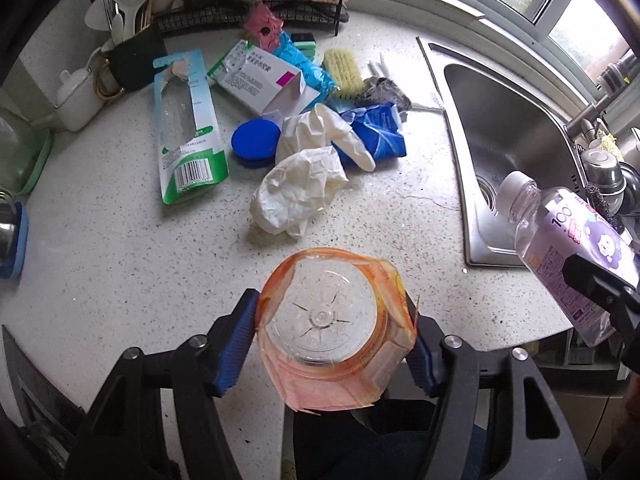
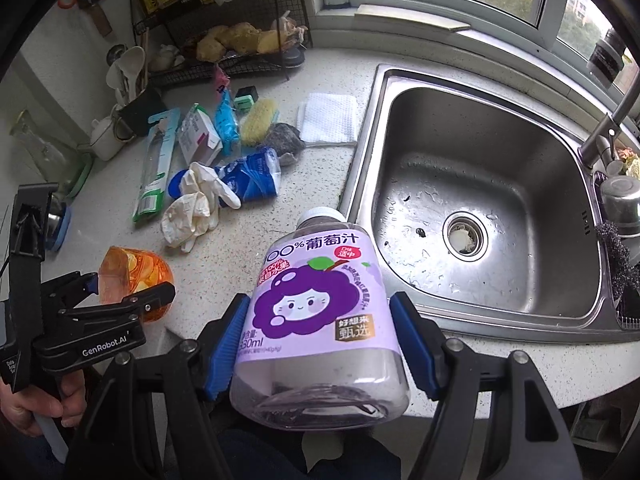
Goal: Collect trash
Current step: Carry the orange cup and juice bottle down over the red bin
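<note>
The left claw [image 1: 334,336] grips an orange-labelled bottle [image 1: 334,328] and the right claw [image 2: 320,340] a grape juice bottle [image 2: 316,312], both over the table's [image 1: 120,260] near edge. Both squeezes should stay firm, since the smooth plastic could slip before reaching a bin, which is not visible.

i see a steel sink [image 2: 480,184] set into the speckled counter [image 1: 120,272], a faucet [image 2: 612,120] at its right, a folded white cloth [image 2: 328,118] just left of it, a wire rack [image 2: 240,40] and a utensil holder [image 1: 132,60] at the back.
</note>
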`<action>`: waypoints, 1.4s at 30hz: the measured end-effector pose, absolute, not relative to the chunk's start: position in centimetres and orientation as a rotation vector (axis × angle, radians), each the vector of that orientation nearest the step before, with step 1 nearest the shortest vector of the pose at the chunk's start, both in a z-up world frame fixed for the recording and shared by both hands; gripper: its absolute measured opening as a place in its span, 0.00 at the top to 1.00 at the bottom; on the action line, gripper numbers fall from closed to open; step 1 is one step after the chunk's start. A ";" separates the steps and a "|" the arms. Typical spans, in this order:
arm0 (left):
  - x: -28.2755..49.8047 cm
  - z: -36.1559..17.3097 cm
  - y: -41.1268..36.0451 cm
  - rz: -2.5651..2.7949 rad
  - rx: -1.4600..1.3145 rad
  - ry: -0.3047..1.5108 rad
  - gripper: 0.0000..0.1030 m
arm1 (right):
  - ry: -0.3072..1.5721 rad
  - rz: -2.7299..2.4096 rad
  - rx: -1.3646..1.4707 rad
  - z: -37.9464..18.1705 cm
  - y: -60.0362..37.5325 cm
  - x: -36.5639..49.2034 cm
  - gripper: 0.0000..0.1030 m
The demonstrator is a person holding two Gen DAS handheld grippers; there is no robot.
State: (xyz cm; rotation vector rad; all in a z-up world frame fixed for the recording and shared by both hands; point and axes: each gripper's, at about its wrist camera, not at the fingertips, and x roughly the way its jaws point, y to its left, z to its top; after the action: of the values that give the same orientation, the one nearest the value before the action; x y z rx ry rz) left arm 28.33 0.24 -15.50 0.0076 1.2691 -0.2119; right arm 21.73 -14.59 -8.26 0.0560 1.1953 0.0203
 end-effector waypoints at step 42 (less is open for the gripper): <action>6.4 -31.6 -10.9 -0.153 -0.047 1.458 0.37 | 1.422 0.229 -0.012 -23.6 -18.3 3.4 0.34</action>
State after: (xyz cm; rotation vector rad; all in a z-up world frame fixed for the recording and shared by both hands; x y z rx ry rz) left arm 6.36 -10.94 -31.64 -0.0466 1.4578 -0.1526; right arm 3.36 -18.33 -23.58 -0.0118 1.4224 0.2290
